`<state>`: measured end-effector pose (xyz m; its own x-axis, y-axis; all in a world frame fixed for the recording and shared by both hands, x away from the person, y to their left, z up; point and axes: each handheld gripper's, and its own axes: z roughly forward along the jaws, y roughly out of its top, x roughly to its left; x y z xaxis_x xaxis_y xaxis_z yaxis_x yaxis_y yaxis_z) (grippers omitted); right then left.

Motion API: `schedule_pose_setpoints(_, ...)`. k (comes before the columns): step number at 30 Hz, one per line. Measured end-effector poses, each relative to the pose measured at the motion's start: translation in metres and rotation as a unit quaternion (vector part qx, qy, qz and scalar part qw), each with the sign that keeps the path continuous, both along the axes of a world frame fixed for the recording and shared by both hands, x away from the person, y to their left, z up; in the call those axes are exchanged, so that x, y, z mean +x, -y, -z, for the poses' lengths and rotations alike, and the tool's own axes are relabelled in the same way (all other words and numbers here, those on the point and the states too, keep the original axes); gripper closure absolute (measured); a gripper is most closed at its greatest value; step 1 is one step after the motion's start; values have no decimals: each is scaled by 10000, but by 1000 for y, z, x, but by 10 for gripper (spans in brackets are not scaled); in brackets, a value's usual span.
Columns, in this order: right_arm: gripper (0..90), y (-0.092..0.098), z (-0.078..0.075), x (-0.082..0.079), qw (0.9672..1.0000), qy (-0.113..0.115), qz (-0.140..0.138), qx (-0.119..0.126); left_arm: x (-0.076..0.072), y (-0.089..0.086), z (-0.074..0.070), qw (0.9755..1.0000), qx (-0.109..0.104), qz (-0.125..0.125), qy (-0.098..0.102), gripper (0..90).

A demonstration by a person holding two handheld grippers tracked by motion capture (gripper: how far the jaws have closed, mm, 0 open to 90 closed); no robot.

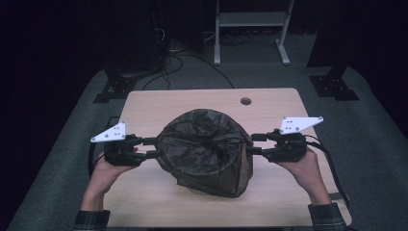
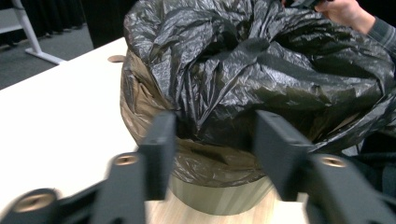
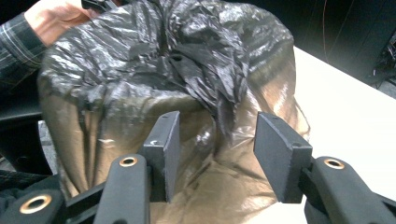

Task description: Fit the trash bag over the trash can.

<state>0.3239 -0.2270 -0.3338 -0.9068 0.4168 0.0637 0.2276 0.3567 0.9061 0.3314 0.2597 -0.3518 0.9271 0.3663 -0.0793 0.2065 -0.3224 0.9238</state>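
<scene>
L claw [image 1: 155, 147] half open, R claw [image 1: 254, 143] likewise (tips facing inward), forearms low, level.

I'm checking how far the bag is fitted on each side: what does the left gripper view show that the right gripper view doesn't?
Left gripper view alone: the pale bin wall bare below the bag's hem, a round hole in the table, and the left gripper, jaws apart. Right gripper view alone: the film hanging lower, and the right gripper, jaws apart. Both: the black bag rumpled over the rim, and the person's opposite hand.
</scene>
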Motion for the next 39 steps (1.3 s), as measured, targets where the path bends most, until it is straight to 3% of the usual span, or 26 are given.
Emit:
schedule_pose_setpoints(3, 606, -1, 3, 4, 10000, -22, 2, -71, 0, 4, 2, 9999, 157, 41, -13, 717)
schedule_pose_setpoints(5, 760, -3, 5, 6, 9999, -94, -48, -122, 0, 6, 3, 9997, 235, 92, -44, 833)
schedule_pose_setpoints(6, 795, -4, 7, 7, 9999, -69, -56, -126, 0, 7, 4, 9996, 256, 112, -68, 885)
schedule_pose_setpoints(9, 895, -7, 9, 8, 9998, -138, -100, -133, 1, 8, 8, 9980, 621, 11, -94, 897)
schedule_pose_setpoints(12, 900, -9, 13, 10, 9997, -207, -91, -127, 3, 6, 13, 9975, 682, -23, -158, 897)
schedule_pose_setpoints(13, 900, -10, 15, 10, 9996, -231, -80, -137, 6, 4, 19, 9961, 853, -97, -200, 898)
schedule_pose_setpoints(19, 900, -11, 24, 12, 9994, -301, -71, -155, 12, 1, 35, 9952, 887, -142, -384, 898)
schedule_pose_setpoints(26, 900, -13, 35, 17, 9988, -340, 112, -335, 19, 5, 47, 9927, 1114, -295, -369, 898)
schedule_pose_setpoints(31, 900, -10, 45, 23, 9982, -505, 166, -271, 22, 9, 53, 9929, 1082, -307, -379, 898)
schedule_pose_setpoints(35, 900, -15, 46, 24, 9981, -509, 135, -314, 21, 11, 52, 9929, 1117, -292, -304, 895)
schedule_pose_setpoints(36, 893, -14, 45, 25, 9981, -495, 112, -336, 20, 11, 51, 9927, 1135, -305, -277, 883)
schedule_pose_setpoints(37, 790, -13, 43, 24, 9985, -373, 128, -368, 19, 10, 50, 9926, 1151, -308, -233, 874)
schedule_pose_setpoints(39, 704, -6, 33, 25, 9988, -260, 331, -263, 19, 6, 49, 9941, 1030, -292, -194, 854)
